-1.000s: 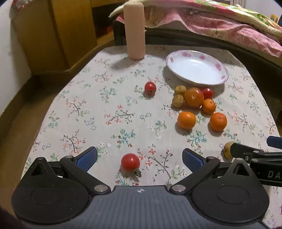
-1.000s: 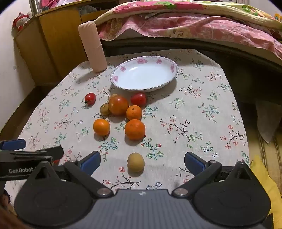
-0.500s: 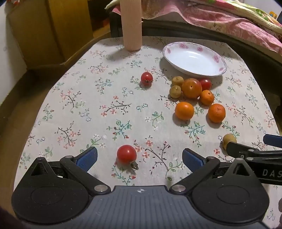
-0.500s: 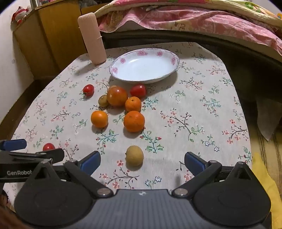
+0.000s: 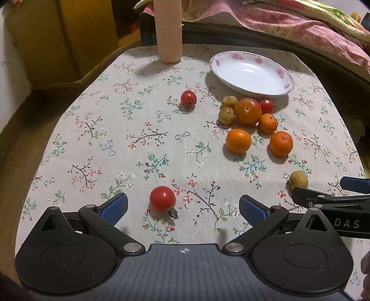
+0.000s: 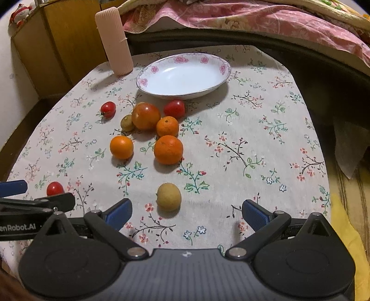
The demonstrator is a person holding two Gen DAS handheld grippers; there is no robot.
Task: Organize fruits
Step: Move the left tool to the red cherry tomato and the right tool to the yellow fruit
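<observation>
Left tongs gaping wide around a red cherry tomato lying stem-forward on the floral-clothed surface; right tongs likewise spread, framing a dull yellow-brown fruit. Beyond, oranges and tomatoes clustering beside an empty rose-rimmed plate, with a pink ribbed cylinder, wooden cabinet and bed standing behind. Showing only in the right view: the cylinder's rounded top.

left tongs spread wide, right tongs likewise

"DAS" on right gripper, "enRobot.AI" on left gripper
</observation>
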